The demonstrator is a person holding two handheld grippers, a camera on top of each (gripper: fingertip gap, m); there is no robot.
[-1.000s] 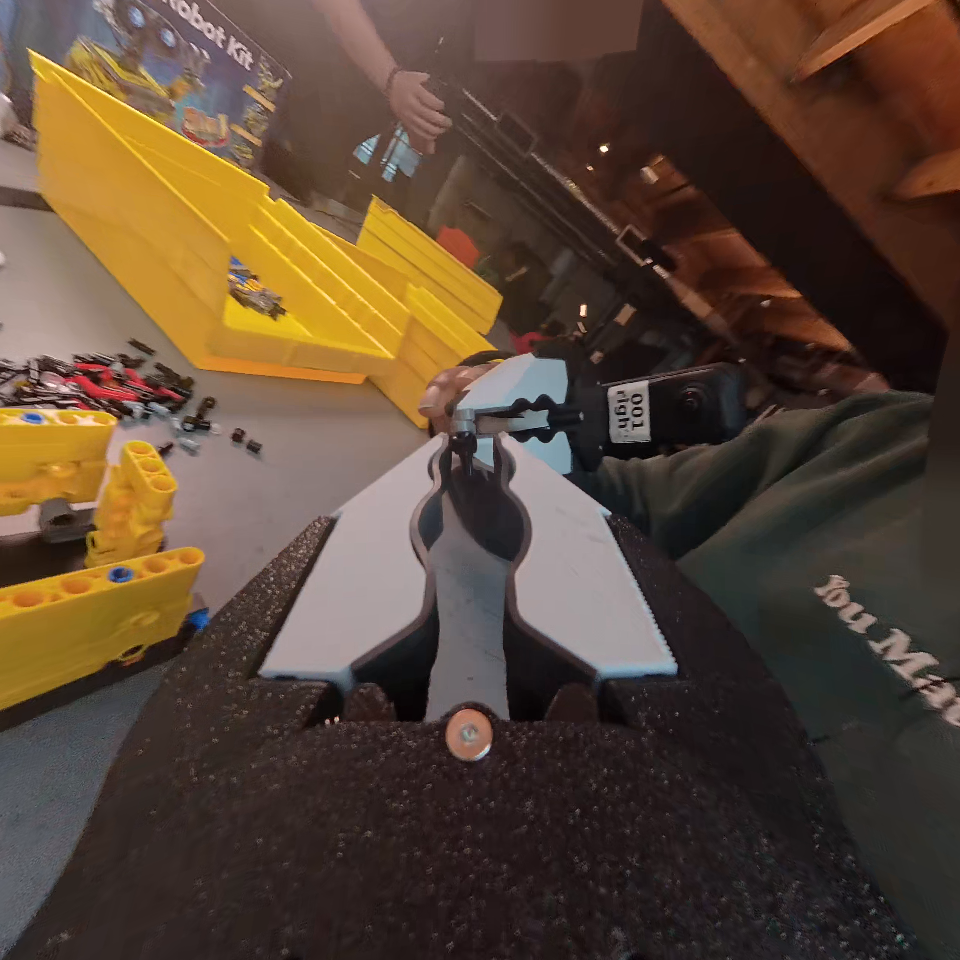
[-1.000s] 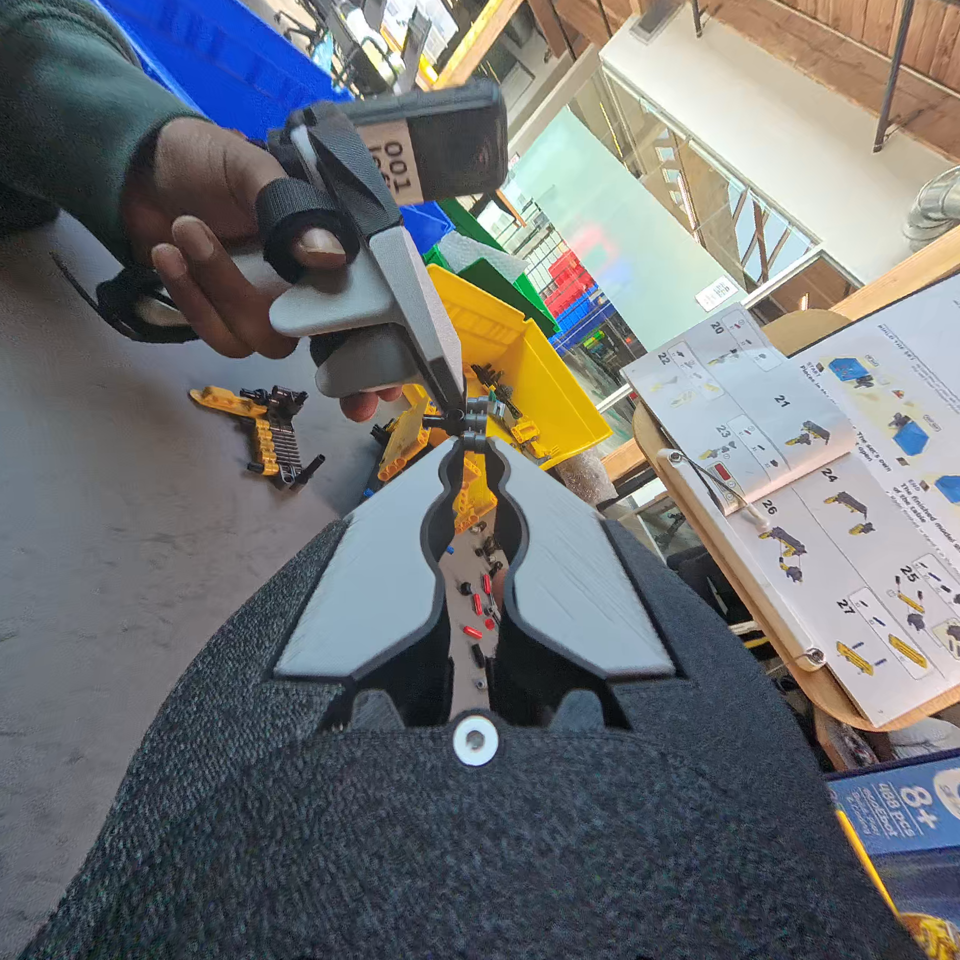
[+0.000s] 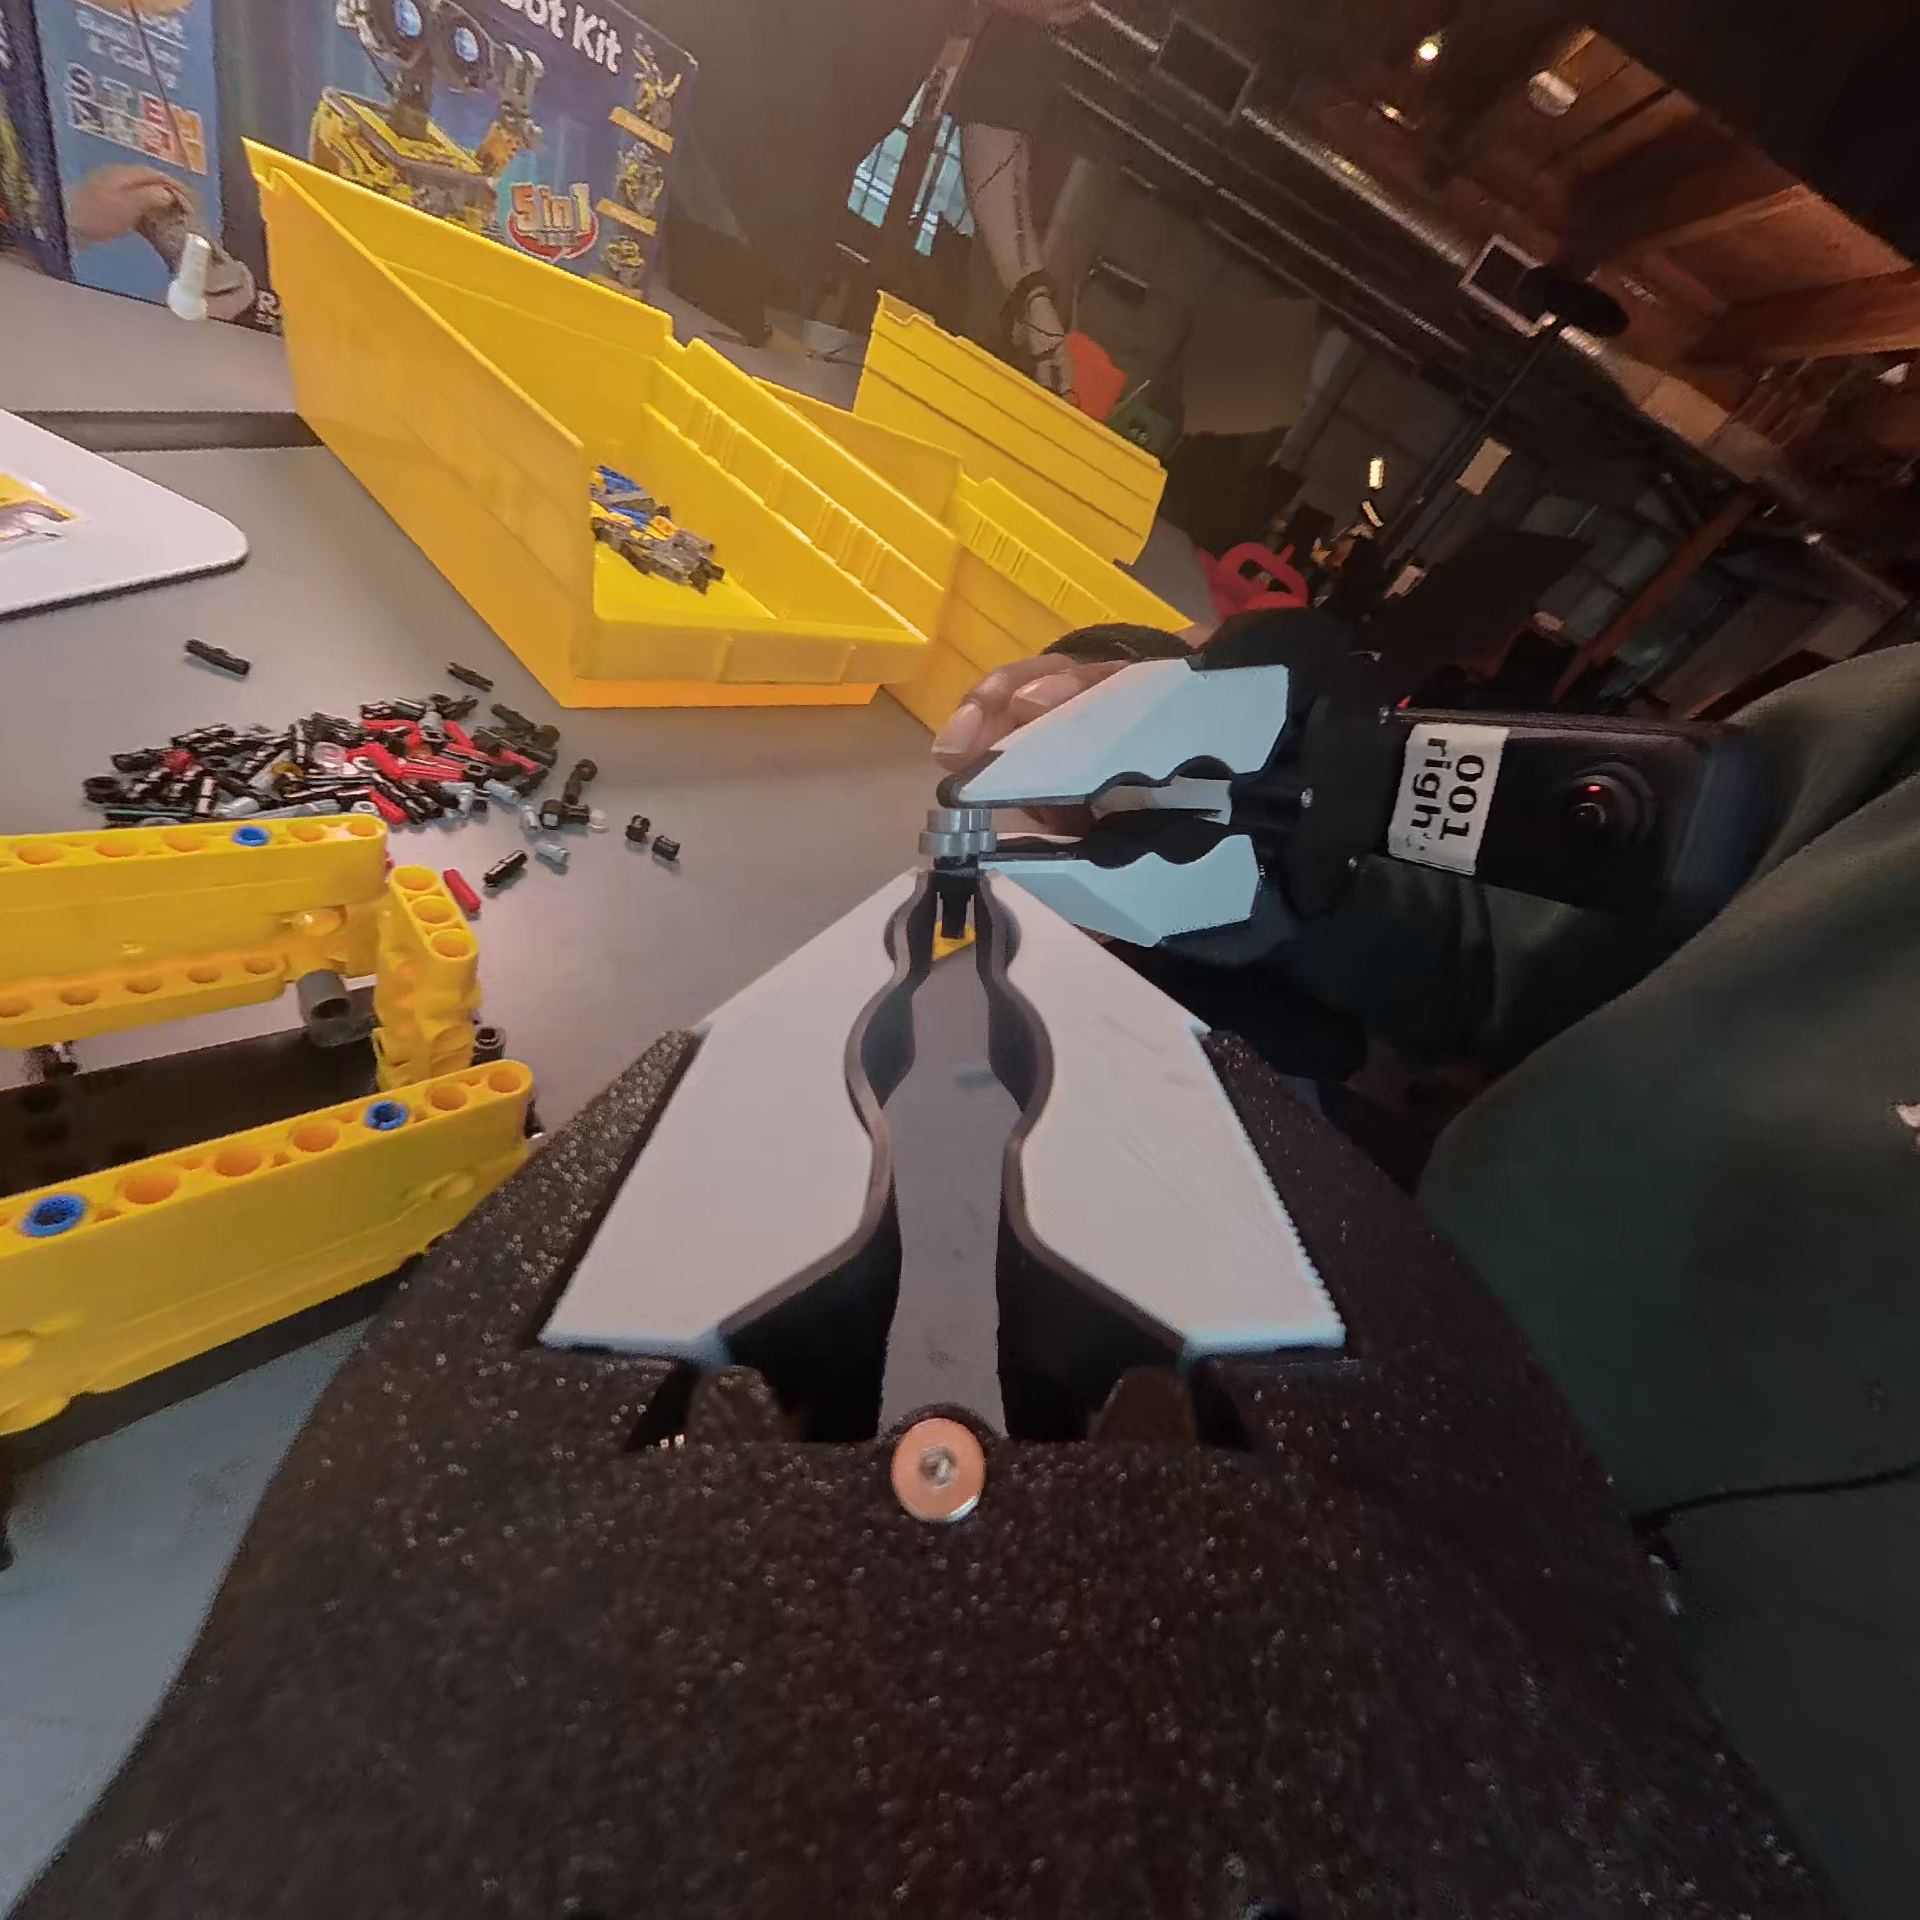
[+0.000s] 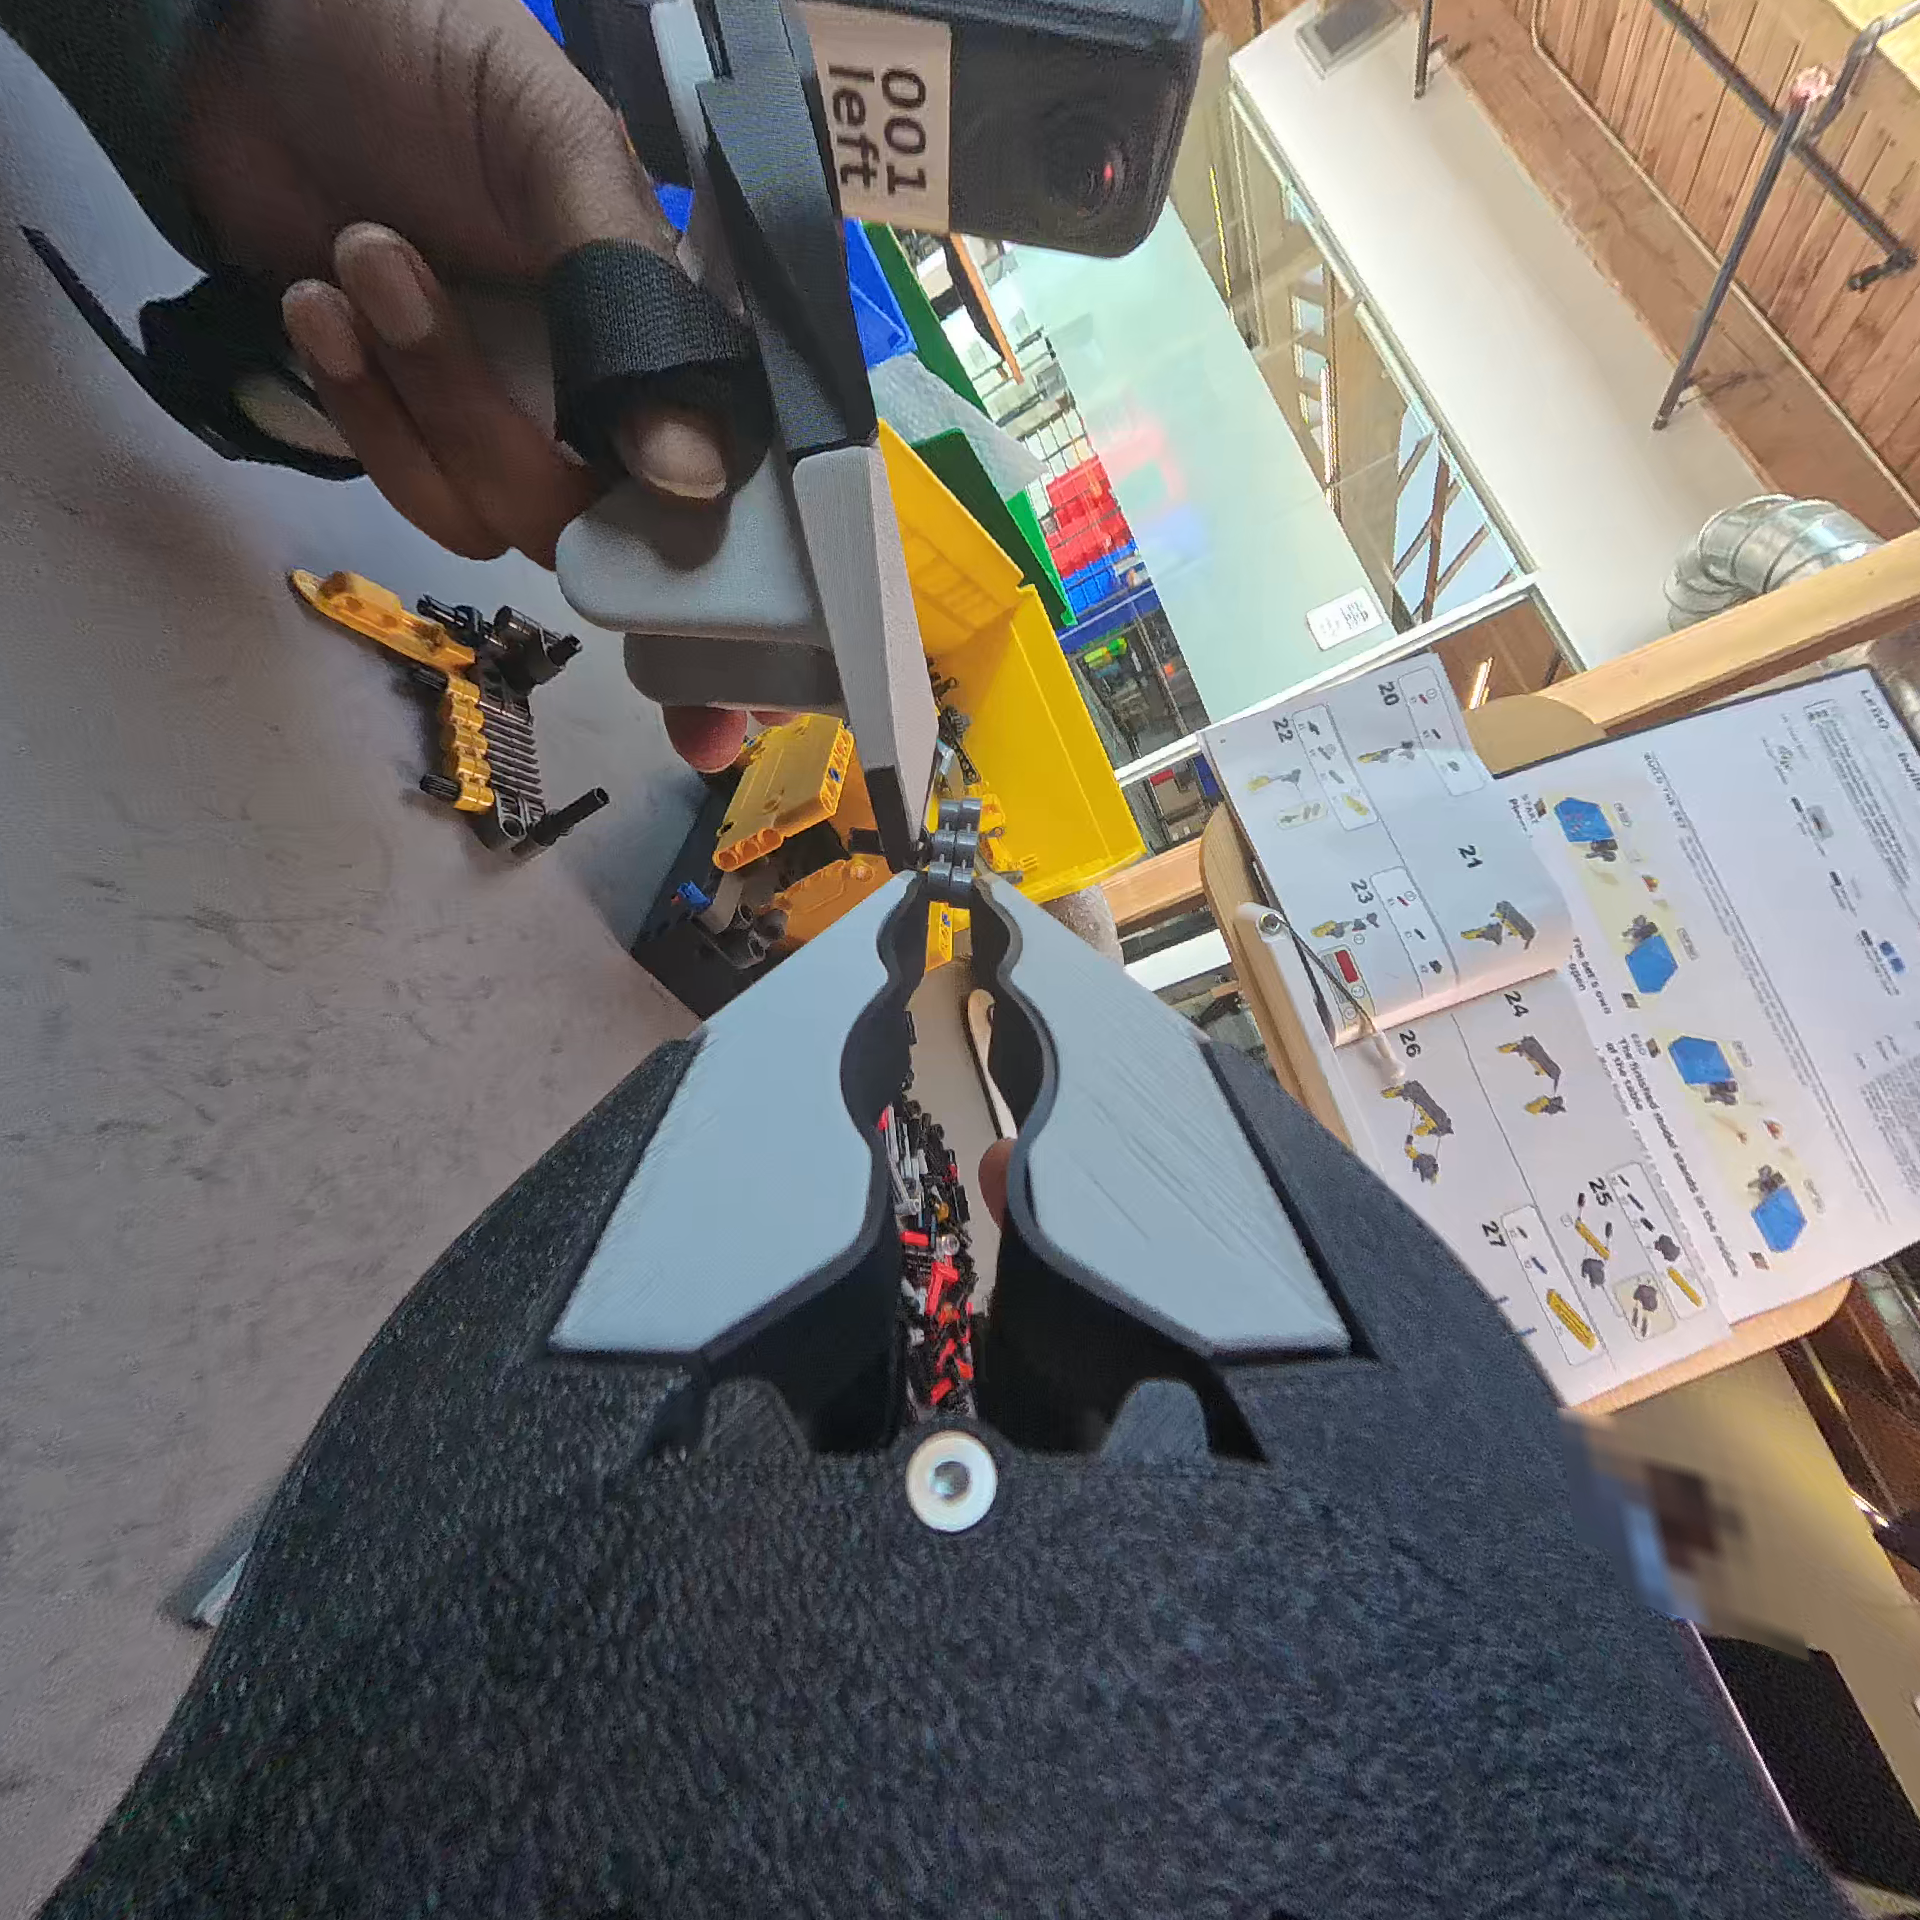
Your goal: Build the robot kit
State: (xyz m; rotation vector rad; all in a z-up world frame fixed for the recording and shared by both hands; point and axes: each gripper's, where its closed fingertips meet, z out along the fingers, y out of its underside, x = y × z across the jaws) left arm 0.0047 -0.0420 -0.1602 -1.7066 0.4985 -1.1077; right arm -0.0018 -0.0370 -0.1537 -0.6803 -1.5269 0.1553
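Since a second ago the right claw [image 3: 961,821] has swung out to the right of the left claw [image 3: 951,899] and shows side-on instead of nearly end-on. The two tips still meet at one spot.

Left wrist view: the left claw is pinched narrow on a small black pin [image 3: 951,902] right at its tips. The pin's long axis follows the fingers and points straight ahead, into the grey connector [image 3: 954,831] touching its far end. The right claw nips that connector from the right, its jaws nearly together. Left of the claw lie a yellow beam frame [image 3: 208,1039] and, farther ahead, a scatter of loose pins [image 3: 332,769] on the grey table [image 3: 727,810], with yellow bins [image 3: 468,436] beyond.

Right wrist view: the right claw is closed on the grey connector at its very tips. The connector's long axis runs on from the fingers, pointing away. The left claw comes down steeply from above and meets the connector from the left side. An instruction booklet [image 4: 1558,987] stands to the right.

Both grips look shallow, on the tips only. I judge that a slight tilt between pin and hole, or a push off the pin's axis, could jam the joint or flick either piece into the loose pins below.
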